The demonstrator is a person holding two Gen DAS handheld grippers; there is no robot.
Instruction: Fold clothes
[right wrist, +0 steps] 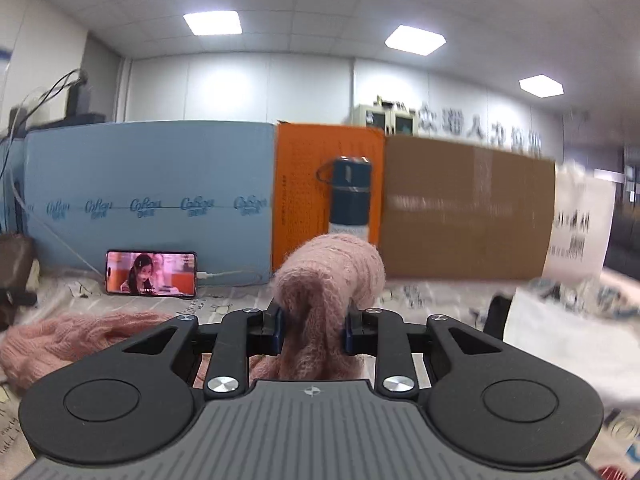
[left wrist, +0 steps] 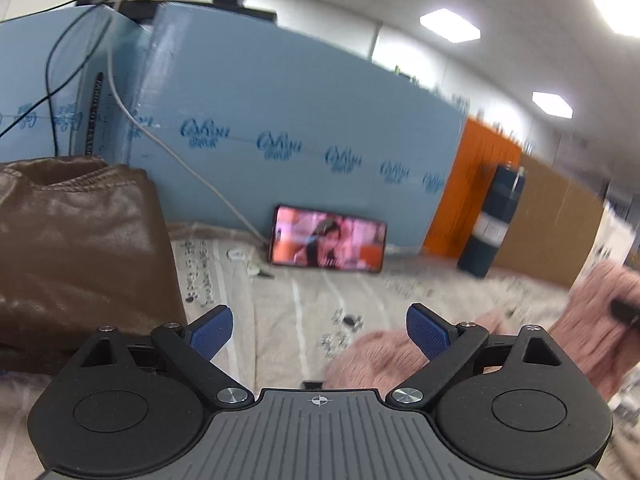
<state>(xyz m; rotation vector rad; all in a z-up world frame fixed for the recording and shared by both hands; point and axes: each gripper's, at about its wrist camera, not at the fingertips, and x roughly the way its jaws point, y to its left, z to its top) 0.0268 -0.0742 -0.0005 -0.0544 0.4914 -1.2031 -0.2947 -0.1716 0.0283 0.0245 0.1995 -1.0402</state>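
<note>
Right tongs (right wrist: 313, 330) clenched on a fuzzy pink knitted sweater (right wrist: 320, 284); left tongs (left wrist: 319, 330) released, empty. Dark blue cylindrical flask (right wrist: 350, 196) upright, contents unseen.

Reading a repeated blue script logo, something like "CoRou", running in a row across the blue foam board (right wrist: 148, 184), left half of the right wrist view. Large characters on the back wall (right wrist: 480, 132), upper right, blurring past legibility. Cloth print (left wrist: 196, 272) too smeared.

You have the smartphone (right wrist: 151, 273) propped against the blue foam board (right wrist: 148, 188), the dark cylindrical flask (right wrist: 350, 196) to its right, the pink knitted sweater (right wrist: 328, 276) in front.
</note>
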